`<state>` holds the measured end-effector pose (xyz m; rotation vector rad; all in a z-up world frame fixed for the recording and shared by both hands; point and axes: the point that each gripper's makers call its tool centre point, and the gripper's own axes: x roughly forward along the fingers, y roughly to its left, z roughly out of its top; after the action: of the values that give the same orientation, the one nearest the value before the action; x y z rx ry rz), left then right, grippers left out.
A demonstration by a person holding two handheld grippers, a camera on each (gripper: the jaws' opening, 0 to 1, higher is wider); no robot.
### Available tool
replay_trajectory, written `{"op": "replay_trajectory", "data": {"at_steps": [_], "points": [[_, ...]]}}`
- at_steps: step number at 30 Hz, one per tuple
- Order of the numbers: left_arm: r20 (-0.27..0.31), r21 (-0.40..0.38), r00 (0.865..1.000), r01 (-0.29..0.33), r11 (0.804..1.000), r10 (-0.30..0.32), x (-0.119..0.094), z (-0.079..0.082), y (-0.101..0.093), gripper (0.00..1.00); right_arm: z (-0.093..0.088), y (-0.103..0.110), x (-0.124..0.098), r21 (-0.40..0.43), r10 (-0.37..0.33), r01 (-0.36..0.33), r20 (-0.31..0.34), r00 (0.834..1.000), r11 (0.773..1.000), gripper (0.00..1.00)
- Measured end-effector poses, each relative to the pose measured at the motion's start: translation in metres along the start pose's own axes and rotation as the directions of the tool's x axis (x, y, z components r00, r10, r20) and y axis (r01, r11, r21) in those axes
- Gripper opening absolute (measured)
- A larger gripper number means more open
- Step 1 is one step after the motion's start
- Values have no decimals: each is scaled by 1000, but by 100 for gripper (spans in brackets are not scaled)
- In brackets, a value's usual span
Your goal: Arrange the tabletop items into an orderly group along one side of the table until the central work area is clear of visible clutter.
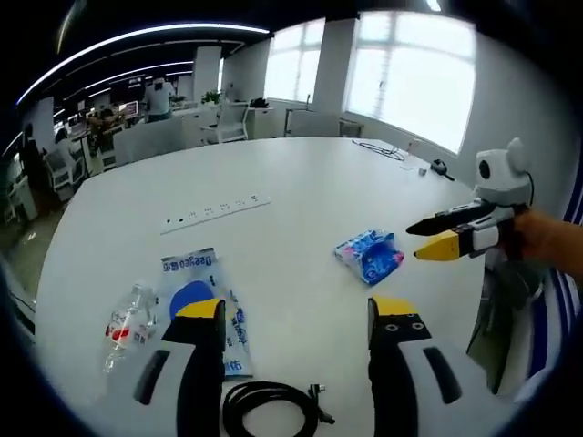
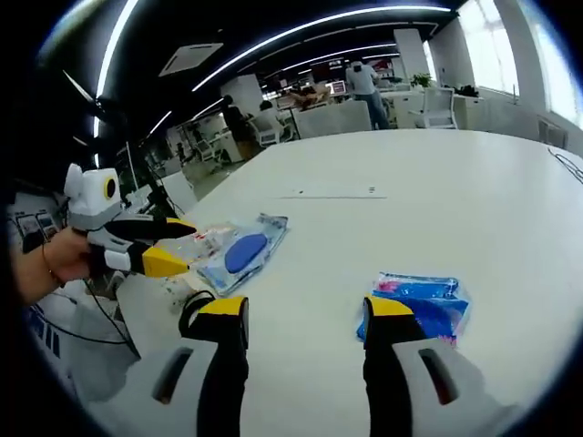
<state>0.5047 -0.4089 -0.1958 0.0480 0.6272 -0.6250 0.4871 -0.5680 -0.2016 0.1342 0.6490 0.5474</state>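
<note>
White tabletop spreads wide and bare through its middle and far half, its curved far edge meeting an open-plan office of chairs and desks under bright windows. Four loose items sit on the near part. One blue-and-white flat packet lies just ahead of the left gripper, whose yellow-tipped jaws stand wide apart with nothing between them. One clear plastic bottle with a red label lies on its side beside that packet, near the table's edge. One coiled black cable rests close in, between the left gripper's jaws at the bottom of its view. One small blue-and-pink pouch lies apart from the others, with open surface all round it; in the right gripper view the same pouch sits just beyond the right-hand jaw of the right gripper, whose jaws are also spread and empty. One strip of power sockets is set into the tabletop farther out
</note>
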Motion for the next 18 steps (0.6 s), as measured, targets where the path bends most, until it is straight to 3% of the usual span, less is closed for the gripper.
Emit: {"op": "replay_trajectory", "data": {"at_steps": [9, 18], "points": [[24, -70, 996, -78, 994, 80, -36, -12, 31, 65, 3, 36, 23, -38, 75, -76, -22, 997, 996, 49], [27, -116, 990, -133, 984, 137, -62, -27, 50, 65, 5, 65, 40, -58, 138, -139, -33, 990, 989, 50]]}}
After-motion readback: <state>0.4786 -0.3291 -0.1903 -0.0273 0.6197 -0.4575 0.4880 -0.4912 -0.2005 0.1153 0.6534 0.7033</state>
